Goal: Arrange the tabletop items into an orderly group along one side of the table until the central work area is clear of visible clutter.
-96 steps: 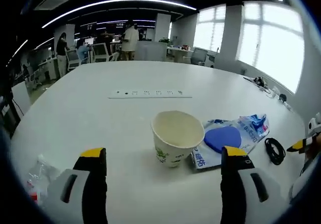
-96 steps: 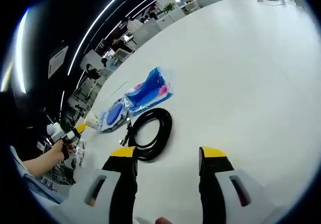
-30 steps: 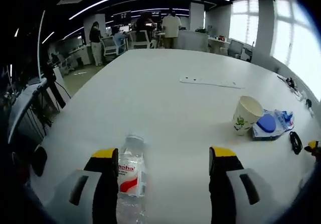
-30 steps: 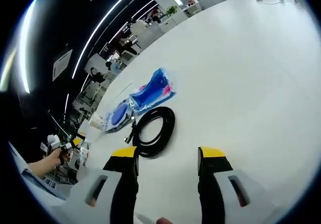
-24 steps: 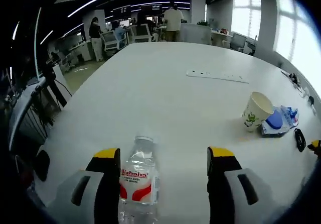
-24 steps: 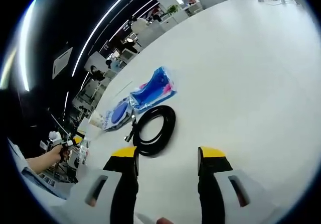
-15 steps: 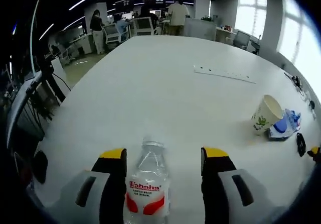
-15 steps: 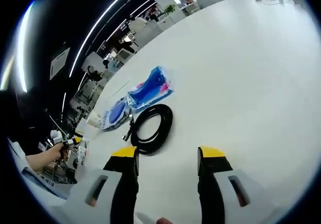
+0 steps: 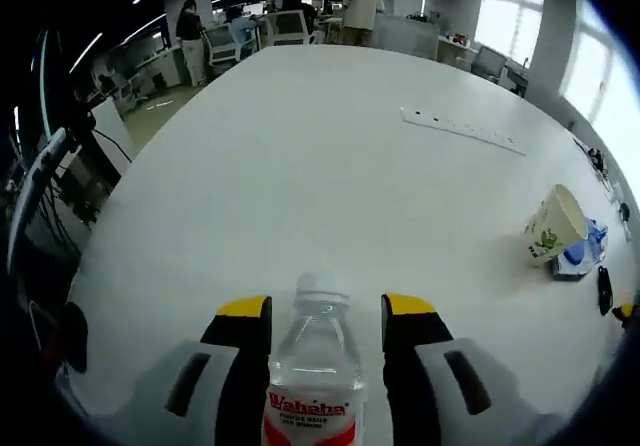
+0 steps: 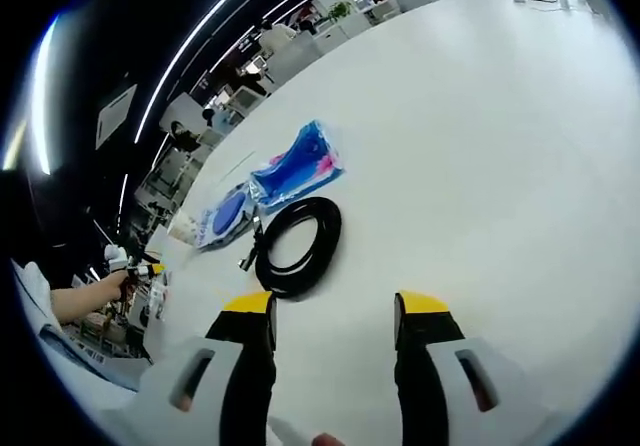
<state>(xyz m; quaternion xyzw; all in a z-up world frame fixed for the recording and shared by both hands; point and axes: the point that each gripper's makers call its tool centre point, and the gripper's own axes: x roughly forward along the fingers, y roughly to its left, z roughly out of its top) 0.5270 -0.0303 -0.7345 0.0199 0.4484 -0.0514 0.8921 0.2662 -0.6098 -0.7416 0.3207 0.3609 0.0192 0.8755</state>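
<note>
In the left gripper view a clear water bottle point(image 9: 317, 361) with a red and white label lies between the jaws of my left gripper point(image 9: 327, 308), cap pointing away. The jaws stand close on both sides of it, with a thin gap still showing on the right. Far right on the white table point(image 9: 300, 166) are a tilted paper cup point(image 9: 553, 228) and a blue packet point(image 9: 582, 256). In the right gripper view my right gripper point(image 10: 335, 306) hangs open over the table, just short of a coiled black cable point(image 10: 297, 246). Beyond the coil lie two blue packets point(image 10: 297, 173).
A white power strip point(image 9: 462, 131) is set into the table further back. The table's near left edge point(image 9: 85, 266) drops to stands and cables on the floor. People and desks fill the room's far end. A person's arm point(image 10: 85, 301) holds the left gripper at the far left.
The left gripper has moved onto the bottle, which now sits deep between its jaws, and the jaws have narrowed. The right gripper has hardly moved.
</note>
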